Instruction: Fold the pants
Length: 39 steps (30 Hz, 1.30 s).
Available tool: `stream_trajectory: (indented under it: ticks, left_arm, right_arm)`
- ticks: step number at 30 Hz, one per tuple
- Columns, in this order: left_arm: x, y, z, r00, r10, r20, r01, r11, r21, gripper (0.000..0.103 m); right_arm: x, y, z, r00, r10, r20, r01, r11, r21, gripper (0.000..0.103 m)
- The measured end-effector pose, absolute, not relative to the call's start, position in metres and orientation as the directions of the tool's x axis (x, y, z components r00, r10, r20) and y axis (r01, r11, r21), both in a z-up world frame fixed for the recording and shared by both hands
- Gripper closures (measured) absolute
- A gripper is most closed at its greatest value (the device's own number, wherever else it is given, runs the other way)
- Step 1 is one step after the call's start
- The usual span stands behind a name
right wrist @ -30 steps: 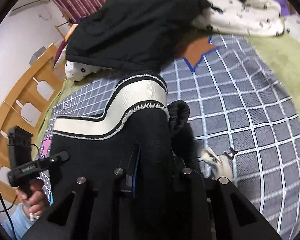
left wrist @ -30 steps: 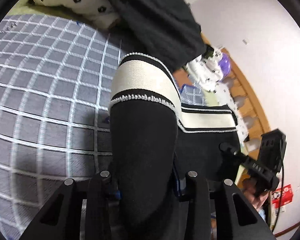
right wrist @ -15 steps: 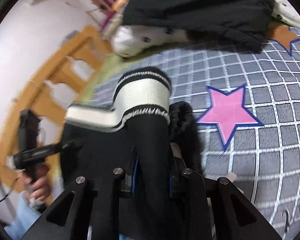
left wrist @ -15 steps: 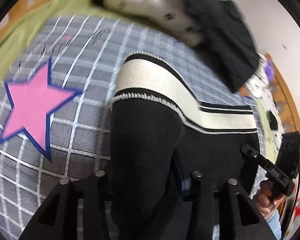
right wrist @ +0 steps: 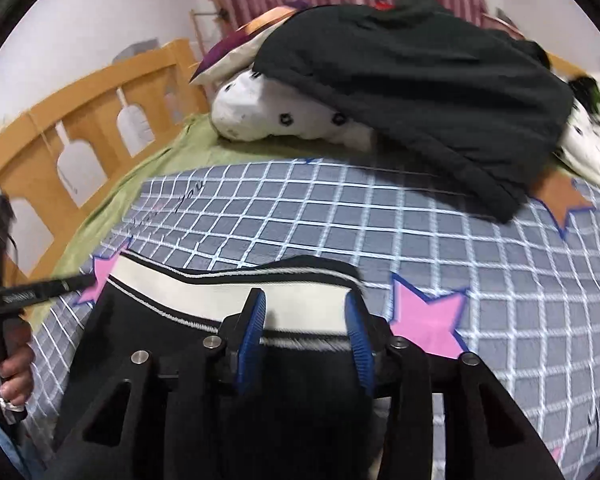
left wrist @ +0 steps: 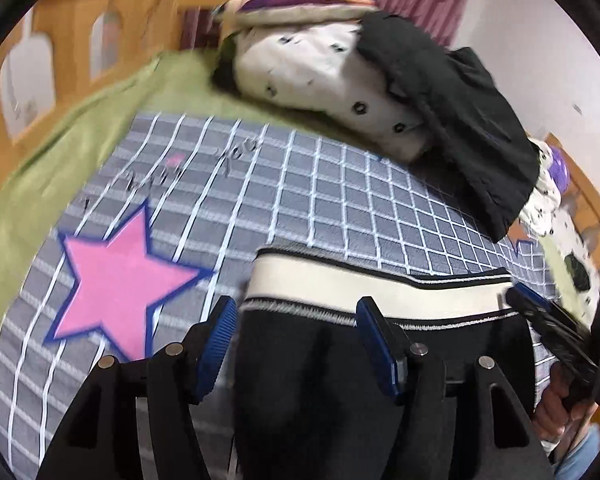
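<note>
The black pants (left wrist: 312,380) with a cream waistband (left wrist: 340,288) lie on the grey checked blanket (left wrist: 320,200). My left gripper (left wrist: 296,320) is open, its blue pads on either side of the waistband's left end. In the right wrist view the pants (right wrist: 300,400) show their waistband (right wrist: 204,296) stretched leftward. My right gripper (right wrist: 304,316) is open, its pads straddling the waistband's right end. Each gripper shows in the other's view, at the far right edge (left wrist: 556,332) and the far left edge (right wrist: 32,292).
A black garment (right wrist: 420,92) lies over a white spotted pillow (right wrist: 284,120) at the back of the bed. A wooden bed rail (right wrist: 80,128) runs along the left. Pink stars (left wrist: 116,276) mark the blanket. Green sheet (left wrist: 60,152) borders it.
Both grippers have opened and let go of the waistband. The pants have come down onto the blanket, and both views have tilted up toward the pillows.
</note>
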<state>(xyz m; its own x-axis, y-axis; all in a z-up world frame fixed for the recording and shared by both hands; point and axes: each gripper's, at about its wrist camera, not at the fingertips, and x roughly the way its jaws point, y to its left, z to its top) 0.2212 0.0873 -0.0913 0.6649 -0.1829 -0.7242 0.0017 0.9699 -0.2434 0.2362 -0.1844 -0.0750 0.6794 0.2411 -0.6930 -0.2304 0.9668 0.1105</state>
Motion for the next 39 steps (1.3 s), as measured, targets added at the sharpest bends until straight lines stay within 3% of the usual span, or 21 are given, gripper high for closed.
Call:
stream_trajectory:
  ticks: [4, 8, 18, 22, 27, 31, 39]
  left_arm:
    - [0.231, 0.068, -0.133, 0.604, -0.118, -0.789, 0.022, 0.991, -0.131, 0.040]
    - [0.231, 0.070, -0.135, 0.599, -0.132, -0.790, 0.033, 0.990, -0.140, 0.037]
    - [0.229, 0.073, -0.138, 0.588, -0.139, -0.797, 0.017, 0.987, -0.160, 0.033]
    - [0.225, 0.072, -0.138, 0.564, -0.141, -0.813, 0.019, 0.987, -0.158, 0.032]
    - [0.209, 0.068, -0.136, 0.540, -0.124, -0.832, 0.040, 0.992, -0.122, 0.033]
    - [0.187, 0.065, -0.137, 0.521, -0.121, -0.845, 0.081, 0.992, -0.092, 0.033]
    - [0.085, 0.081, -0.145, 0.472, -0.275, -0.837, 0.132, 0.961, -0.241, 0.033]
  right_arm:
    - [0.259, -0.172, -0.113, 0.667, 0.094, -0.740, -0.212, 0.975, -0.067, 0.063]
    - [0.262, -0.203, -0.115, 0.644, 0.186, -0.742, -0.185, 0.979, 0.085, 0.062]
    - [0.252, -0.195, -0.116, 0.662, 0.149, -0.734, -0.180, 0.983, 0.037, 0.061]
    - [0.250, -0.193, -0.111, 0.644, 0.105, -0.758, -0.188, 0.982, -0.023, 0.051]
    - [0.213, -0.223, -0.097, 0.606, 0.149, -0.782, -0.138, 0.987, 0.081, 0.051]
    - [0.169, -0.215, -0.107, 0.618, 0.052, -0.785, -0.157, 0.986, -0.058, 0.052]
    - [0.101, -0.220, -0.110, 0.564, 0.090, -0.821, -0.086, 0.995, 0.050, 0.052]
